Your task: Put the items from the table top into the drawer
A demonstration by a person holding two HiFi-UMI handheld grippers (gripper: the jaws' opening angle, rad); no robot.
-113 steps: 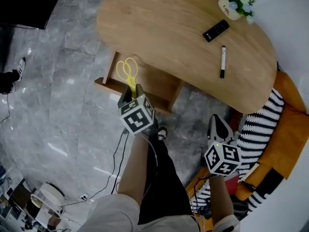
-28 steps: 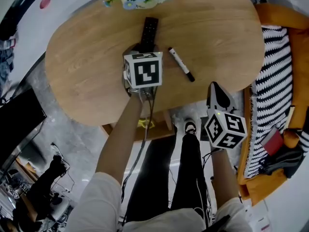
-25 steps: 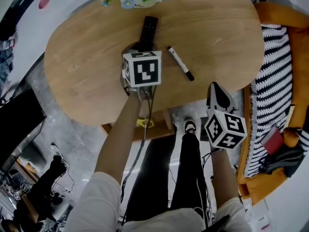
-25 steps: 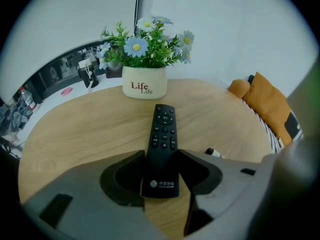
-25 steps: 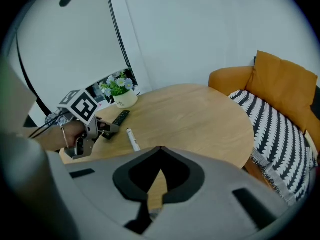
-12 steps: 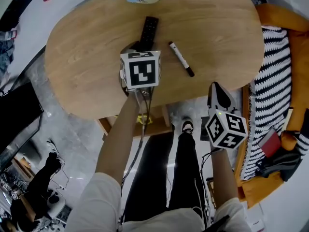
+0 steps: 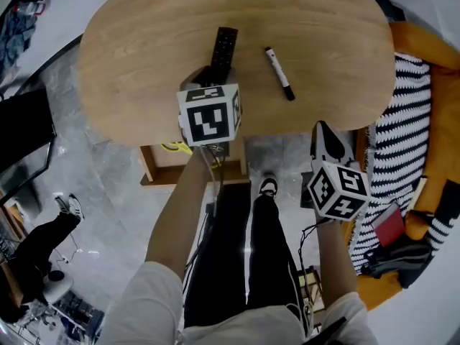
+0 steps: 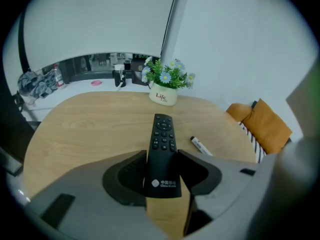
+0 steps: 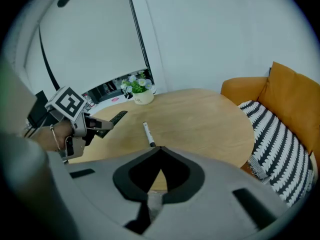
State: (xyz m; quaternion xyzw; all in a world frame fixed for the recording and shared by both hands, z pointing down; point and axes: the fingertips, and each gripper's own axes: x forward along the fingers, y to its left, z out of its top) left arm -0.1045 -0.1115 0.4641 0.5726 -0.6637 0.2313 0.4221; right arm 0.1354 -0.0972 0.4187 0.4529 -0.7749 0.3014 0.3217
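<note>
Above the wooden table [image 7: 122, 85], the remote control [image 7: 223, 47] is clamped lengthwise in the left gripper [image 8: 161, 160] (right gripper [image 9: 160, 152] pinched together, empty), with the drawer [image 7: 147, 167] beneath the near edge.

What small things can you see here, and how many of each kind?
remote: 1
marker: 1
flower pot: 1
scissors: 1
Total: 4
</note>
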